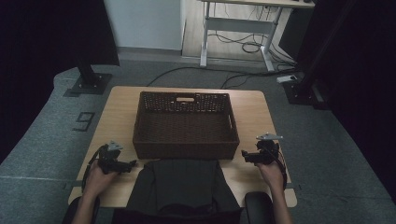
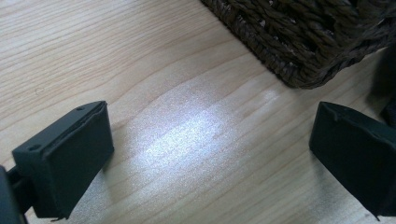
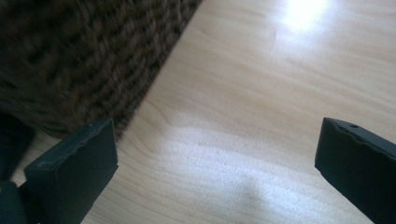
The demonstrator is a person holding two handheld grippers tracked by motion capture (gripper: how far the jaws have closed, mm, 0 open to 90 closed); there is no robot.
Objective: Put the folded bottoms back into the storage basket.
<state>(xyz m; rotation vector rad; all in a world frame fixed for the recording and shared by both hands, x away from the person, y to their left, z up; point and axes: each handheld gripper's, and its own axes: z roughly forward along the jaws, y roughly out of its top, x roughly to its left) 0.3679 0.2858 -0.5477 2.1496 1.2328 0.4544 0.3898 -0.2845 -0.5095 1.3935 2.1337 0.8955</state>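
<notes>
Both jaws spread wide, empty: left gripper (image 1: 132, 164) and right gripper (image 1: 244, 155) flank the dark brown woven wicker basket (image 1: 186, 125) on the pale wooden bench (image 1: 116, 109).

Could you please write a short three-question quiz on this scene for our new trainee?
1. True or false: the wicker basket has items inside.
2. What lies at the table's near edge, in front of the basket: A) dark folded garment, B) towel, C) book?
3. Are the left gripper and the right gripper open or shut?

Key: 1. False, it looks empty. 2. A. 3. Both open, holding nothing.
</notes>
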